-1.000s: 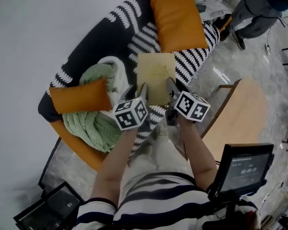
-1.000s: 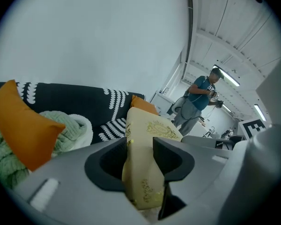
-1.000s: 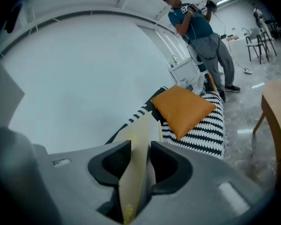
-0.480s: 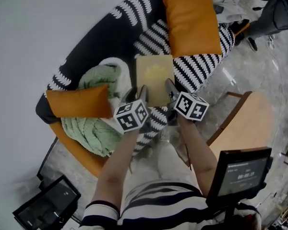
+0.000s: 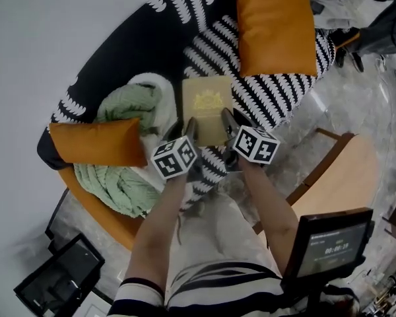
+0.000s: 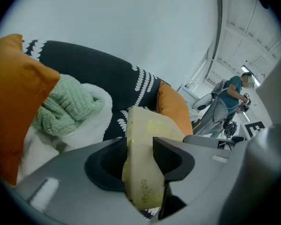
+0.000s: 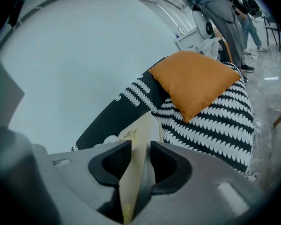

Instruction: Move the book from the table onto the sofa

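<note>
The left tongs (image 5: 189, 128) and right tongs (image 5: 228, 121) each clamp the near edge of the tan book (image 5: 206, 104), held over the patterned sofa (image 5: 270, 94) seat (between green blanket (image 5: 122, 107) and orange cushion (image 5: 274, 22)). It should go down level and flat, with both grips released together only once it rests.

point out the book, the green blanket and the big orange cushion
book (image 5: 206, 105), head view, middle of its cover
green blanket (image 5: 129, 104), head view, upper knitted fold
big orange cushion (image 5: 275, 25), head view, its centre
</note>
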Available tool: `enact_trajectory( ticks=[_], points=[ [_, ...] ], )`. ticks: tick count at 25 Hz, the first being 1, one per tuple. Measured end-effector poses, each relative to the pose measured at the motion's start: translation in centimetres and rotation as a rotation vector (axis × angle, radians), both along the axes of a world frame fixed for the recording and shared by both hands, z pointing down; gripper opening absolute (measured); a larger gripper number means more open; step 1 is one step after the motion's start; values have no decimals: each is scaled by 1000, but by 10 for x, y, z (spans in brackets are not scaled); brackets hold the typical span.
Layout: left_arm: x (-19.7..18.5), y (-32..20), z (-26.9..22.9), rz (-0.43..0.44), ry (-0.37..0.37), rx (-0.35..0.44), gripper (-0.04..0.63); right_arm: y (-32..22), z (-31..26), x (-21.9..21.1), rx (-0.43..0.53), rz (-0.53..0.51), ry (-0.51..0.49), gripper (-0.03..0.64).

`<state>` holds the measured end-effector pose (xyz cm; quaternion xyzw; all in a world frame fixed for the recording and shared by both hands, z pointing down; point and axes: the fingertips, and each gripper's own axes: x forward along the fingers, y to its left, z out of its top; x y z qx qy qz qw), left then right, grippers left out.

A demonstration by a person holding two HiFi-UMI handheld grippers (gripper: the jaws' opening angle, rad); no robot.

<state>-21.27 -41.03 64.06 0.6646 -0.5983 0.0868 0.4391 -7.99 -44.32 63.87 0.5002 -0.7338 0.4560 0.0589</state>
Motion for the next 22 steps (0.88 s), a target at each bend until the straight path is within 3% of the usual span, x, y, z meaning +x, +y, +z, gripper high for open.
enact_trajectory(
  ticks=[18, 22],
  points=[
    [-14, 15, 105, -86, 47, -127, 173, 2, 98, -18, -108, -122, 50, 121],
    [-16, 28, 119, -65, 17, -171, 167, 15, 112, -22, -141, -149, 75, 121]
  ],
)
